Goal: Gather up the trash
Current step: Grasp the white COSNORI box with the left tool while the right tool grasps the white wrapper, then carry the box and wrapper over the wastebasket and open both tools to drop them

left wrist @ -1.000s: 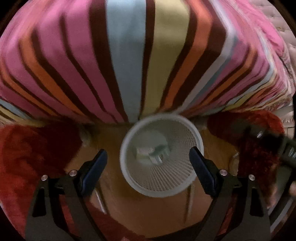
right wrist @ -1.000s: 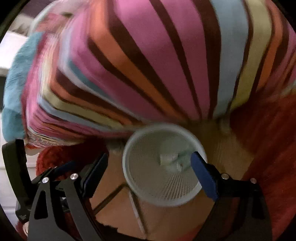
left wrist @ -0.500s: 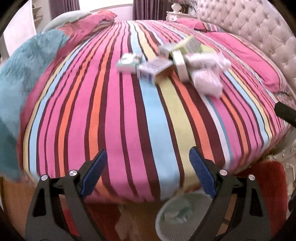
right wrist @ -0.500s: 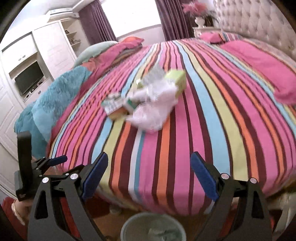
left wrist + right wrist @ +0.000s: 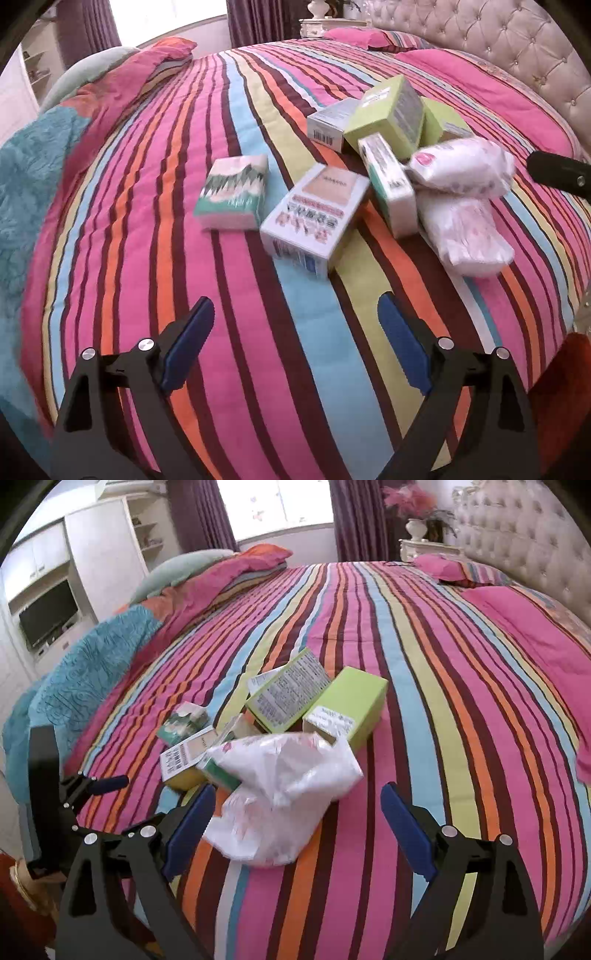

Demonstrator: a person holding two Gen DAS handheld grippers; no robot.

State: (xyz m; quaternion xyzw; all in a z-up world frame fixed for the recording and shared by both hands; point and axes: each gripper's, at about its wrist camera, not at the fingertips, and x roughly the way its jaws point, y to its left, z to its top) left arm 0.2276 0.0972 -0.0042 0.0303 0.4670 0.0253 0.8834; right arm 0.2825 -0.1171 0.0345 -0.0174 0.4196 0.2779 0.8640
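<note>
We take the step in hand to be reaching for the next piece of trash on the striped bedspread (image 5: 155,229), and both tools are free for it. Going left to right: our left gripper (image 5: 295,347) has its jaws spread wide with nothing between them, hovering above bare quilt short of the pile. Nearest to it is the tissue pack (image 5: 232,194), lying flat and a little apart from the rest, so it looks the cleanest first pick; just right of it the white carton (image 5: 314,218) leans against the heap. The green boxes (image 5: 388,110) and the crumpled plastic bags (image 5: 463,195) overlap, so we should lift from the top rather than drag (anything pulled from below would probably tumble the stack).

Our right gripper (image 5: 297,823) is likewise wide open and empty, with the crumpled plastic bag (image 5: 280,797) lying just ahead of its left finger; a soft bag calls for a bite at a bunched fold.

Around us: a teal blanket (image 5: 92,657) on the left, pillows and a tufted headboard (image 5: 517,535) beyond. No bin shows here.
</note>
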